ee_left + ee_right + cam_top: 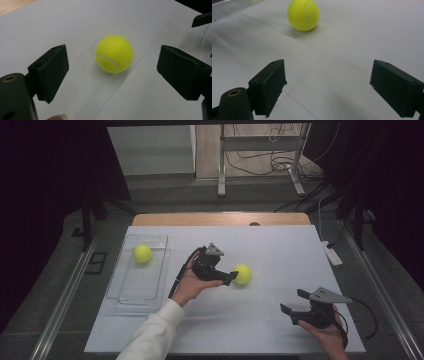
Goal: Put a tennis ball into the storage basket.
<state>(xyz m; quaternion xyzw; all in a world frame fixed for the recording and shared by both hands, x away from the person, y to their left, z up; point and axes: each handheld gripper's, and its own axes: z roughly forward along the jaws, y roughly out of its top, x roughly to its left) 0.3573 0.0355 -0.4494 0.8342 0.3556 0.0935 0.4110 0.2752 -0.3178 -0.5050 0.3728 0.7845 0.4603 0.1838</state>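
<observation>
I have the left gripper (pixel 231 279) brought up just beside the tennis ball (pixel 243 274) in the middle of the white table sheet (pixel 280 255), and its jaws stand wide with nothing pressed between them. In the left gripper view the ball (pixel 114 53) sits on the sheet ahead of the two black pads (pixel 51 71), lined up with the gap but clear of both, so I read this as an approach for a grasp: the spread is there to let the round felt body pass between the pads without being nudged and rolled off.

My right gripper (pixel 295 306) rests near the right front of the table, well apart from the ball, its jaws also wide and empty. I judge it is parked there to stay out of the left arm's way. From its own camera the ball (pixel 303 15) lies far ahead, up the sheet.

To the far left sits a clear plastic tray (pixel 157 280) with a second tennis ball (pixel 142 253) lying in its far end. That suggests the tray is the collecting place, and the middle ball is likely meant to join it there.
</observation>
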